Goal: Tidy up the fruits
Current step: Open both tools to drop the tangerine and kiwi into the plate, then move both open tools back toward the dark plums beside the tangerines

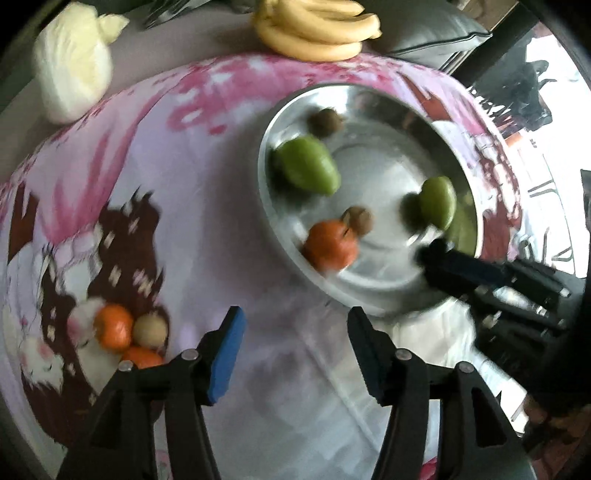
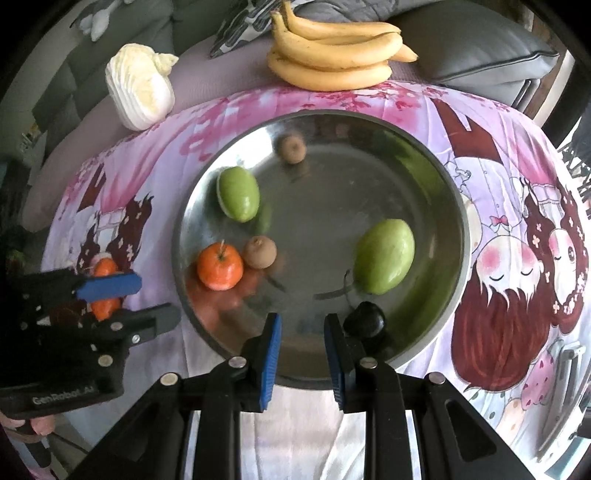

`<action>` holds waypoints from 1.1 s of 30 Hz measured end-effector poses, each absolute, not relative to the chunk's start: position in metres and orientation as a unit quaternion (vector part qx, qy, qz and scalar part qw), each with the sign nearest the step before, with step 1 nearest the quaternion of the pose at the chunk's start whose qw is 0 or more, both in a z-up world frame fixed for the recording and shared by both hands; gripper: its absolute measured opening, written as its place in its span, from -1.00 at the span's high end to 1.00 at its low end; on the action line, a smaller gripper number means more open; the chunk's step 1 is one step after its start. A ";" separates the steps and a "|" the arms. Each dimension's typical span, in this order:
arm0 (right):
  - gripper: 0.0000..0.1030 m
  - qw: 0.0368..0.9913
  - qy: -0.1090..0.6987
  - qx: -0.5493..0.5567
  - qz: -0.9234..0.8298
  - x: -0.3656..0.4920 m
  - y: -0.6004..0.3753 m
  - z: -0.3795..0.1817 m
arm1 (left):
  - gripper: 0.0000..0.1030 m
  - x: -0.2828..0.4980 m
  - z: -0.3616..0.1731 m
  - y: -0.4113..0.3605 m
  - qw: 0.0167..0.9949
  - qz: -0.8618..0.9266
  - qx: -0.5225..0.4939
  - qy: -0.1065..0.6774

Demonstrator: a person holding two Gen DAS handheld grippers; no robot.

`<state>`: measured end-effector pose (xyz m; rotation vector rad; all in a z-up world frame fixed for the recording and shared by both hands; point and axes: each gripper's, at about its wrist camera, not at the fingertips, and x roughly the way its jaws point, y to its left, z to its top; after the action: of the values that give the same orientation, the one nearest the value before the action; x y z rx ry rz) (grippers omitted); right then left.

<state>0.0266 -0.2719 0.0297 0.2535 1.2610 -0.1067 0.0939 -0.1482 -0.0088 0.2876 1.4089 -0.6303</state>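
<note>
A steel bowl (image 2: 448,192) (image 1: 264,192) holds two green mangoes (image 2: 238,199) (image 2: 384,256), an orange (image 2: 219,266), two kiwis (image 2: 260,252) (image 2: 291,147) and a dark plum (image 2: 365,319). My right gripper (image 2: 301,354) is open and empty over the bowl's near rim, the plum just right of it. My left gripper (image 1: 295,354) (image 2: 144,301) is open and empty over the cloth left of the bowl. Two oranges (image 1: 112,326) (image 1: 142,357) and a kiwi (image 1: 149,329) lie on the cloth to its left.
A bunch of bananas (image 2: 332,55) (image 1: 317,29) lies behind the bowl at the cloth's far edge. A napa cabbage (image 2: 140,88) (image 1: 72,70) lies at the far left. A grey cushion (image 2: 480,51) sits at the far right. The pink cartoon cloth (image 2: 517,258) covers the surface.
</note>
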 end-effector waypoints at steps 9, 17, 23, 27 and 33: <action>-0.32 0.799 0.592 0.091 -0.049 0.018 -0.253 0.034 | -0.56 0.079 -0.016 -0.100 0.707 -0.260 0.167 0.636; -0.44 0.799 0.595 0.074 -0.043 0.013 -0.231 0.036 | -0.83 0.064 -0.014 -0.086 0.709 -0.276 0.177 0.624; -0.54 0.797 0.599 0.065 -0.046 0.010 -0.220 0.035 | -0.90 0.053 -0.011 -0.073 0.717 -0.286 0.178 0.610; -0.60 0.796 0.601 0.062 -0.047 0.010 -0.213 0.033 | -1.00 0.055 -0.002 -0.061 0.722 -0.290 0.179 0.602; -0.60 0.798 0.598 0.058 -0.048 0.013 -0.201 0.034 | -1.00 0.057 0.001 -0.038 0.720 -0.303 0.172 0.600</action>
<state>0.0128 -0.2014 0.0341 0.1238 1.2835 -0.1035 0.0566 -0.0384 0.0006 0.3796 1.3254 -0.6699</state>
